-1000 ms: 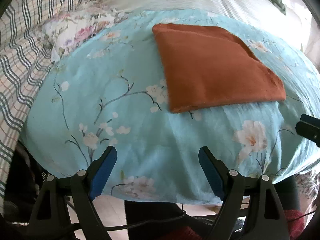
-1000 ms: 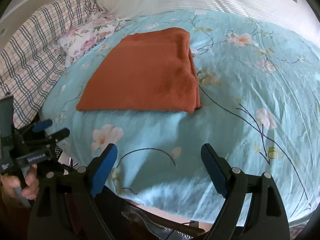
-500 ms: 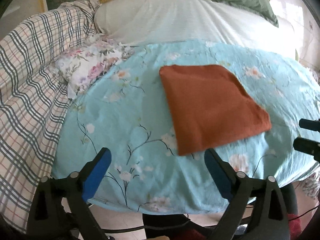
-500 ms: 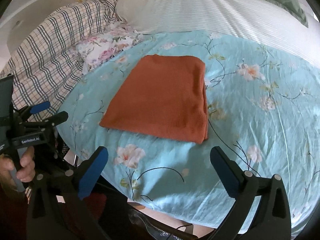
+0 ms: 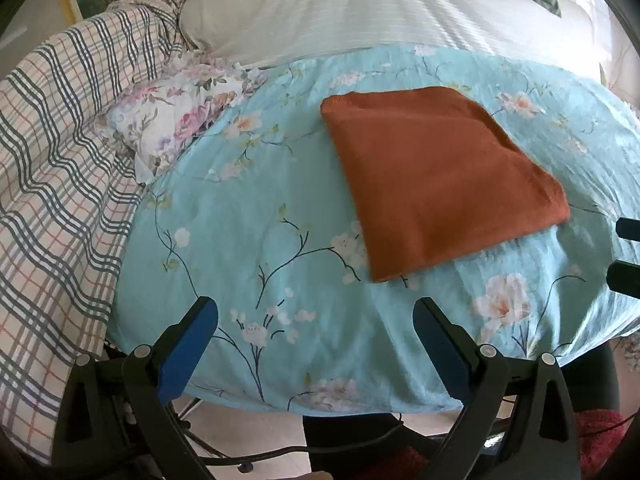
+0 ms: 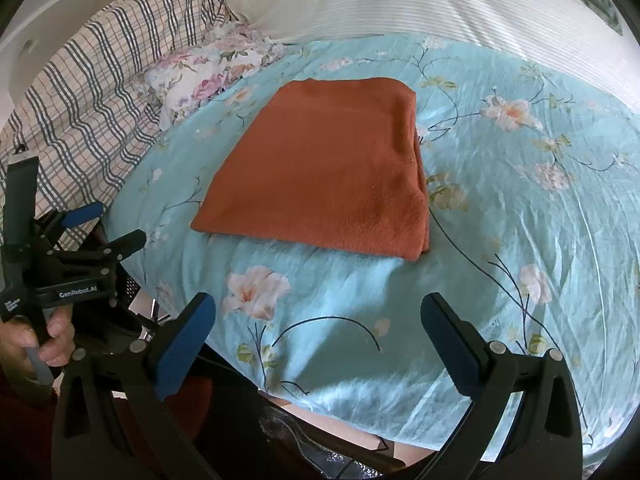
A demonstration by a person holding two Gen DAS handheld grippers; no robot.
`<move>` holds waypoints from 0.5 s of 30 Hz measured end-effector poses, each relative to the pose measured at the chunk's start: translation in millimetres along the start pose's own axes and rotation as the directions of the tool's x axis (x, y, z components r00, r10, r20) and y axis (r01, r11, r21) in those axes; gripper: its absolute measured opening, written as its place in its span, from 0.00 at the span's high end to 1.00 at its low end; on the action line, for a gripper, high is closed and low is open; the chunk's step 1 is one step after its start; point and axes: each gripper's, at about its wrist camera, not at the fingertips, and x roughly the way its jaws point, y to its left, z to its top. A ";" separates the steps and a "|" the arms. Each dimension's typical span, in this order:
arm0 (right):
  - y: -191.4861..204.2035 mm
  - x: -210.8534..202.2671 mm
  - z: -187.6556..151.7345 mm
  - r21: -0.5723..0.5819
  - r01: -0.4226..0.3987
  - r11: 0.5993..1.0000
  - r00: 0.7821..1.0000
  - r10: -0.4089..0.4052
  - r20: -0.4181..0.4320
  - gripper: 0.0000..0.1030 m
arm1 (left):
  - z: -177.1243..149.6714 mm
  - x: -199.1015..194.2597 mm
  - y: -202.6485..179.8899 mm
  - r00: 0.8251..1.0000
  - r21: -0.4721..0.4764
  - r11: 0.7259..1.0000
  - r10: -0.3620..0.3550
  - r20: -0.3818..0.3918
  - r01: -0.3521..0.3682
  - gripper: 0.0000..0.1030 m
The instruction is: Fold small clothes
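A rust-orange cloth (image 5: pixel 436 176) lies folded into a flat rectangle on the light blue floral bedspread (image 5: pixel 256 216). It also shows in the right wrist view as the orange cloth (image 6: pixel 328 168), with its thick folded edge on the right. My left gripper (image 5: pixel 314 320) hangs open above the near edge of the bed, short of the cloth, nothing between its blue pads. My right gripper (image 6: pixel 318 316) is open too, likewise back from the cloth and empty. In the right wrist view the left gripper (image 6: pixel 100 224) appears at the left edge, held by a hand (image 6: pixel 44 332).
A checked blanket (image 5: pixel 60 168) lies bunched at the left. A small flowered cloth (image 5: pixel 176 108) sits beside it at the bedspread's corner. A white striped pillow (image 5: pixel 360 8) fills the back. The bed edge and floor (image 5: pixel 256 436) lie below the grippers.
Both grippers have opened wider and risen and pulled back from the cloth, which now looks smaller and farther away. The folded cloth has stayed in place.
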 end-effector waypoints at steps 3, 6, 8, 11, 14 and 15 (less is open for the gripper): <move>-2.2 3.6 1.5 -0.006 -0.002 1.000 1.000 0.002 -0.010 0.01 | -0.1 5.2 0.8 1.000 0.000 1.000 -0.001 -0.012 0.001 0.04; -3.1 8.8 2.9 -0.010 0.003 1.000 1.000 -0.003 -0.021 0.01 | 0.7 10.6 2.4 1.000 -0.006 1.000 -0.008 -0.019 0.008 0.04; -3.0 10.9 4.9 -0.010 0.003 1.000 1.000 -0.003 -0.024 0.01 | 2.4 14.3 3.0 1.000 -0.009 1.000 -0.014 -0.022 0.014 0.04; -1.5 11.7 5.0 -0.010 0.005 1.000 1.000 -0.005 -0.024 0.01 | 5.1 19.4 3.0 0.999 -0.013 1.000 -0.020 -0.027 0.019 0.04; -2.5 14.9 10.5 -0.017 0.006 1.000 1.000 -0.006 -0.027 0.01 | 7.8 22.8 2.1 0.999 -0.015 1.000 -0.023 -0.028 0.023 0.04; -2.6 16.0 12.3 -0.020 0.005 1.000 1.000 -0.006 -0.027 0.01 | 8.7 23.8 2.3 0.999 -0.016 1.000 -0.023 -0.027 0.023 0.04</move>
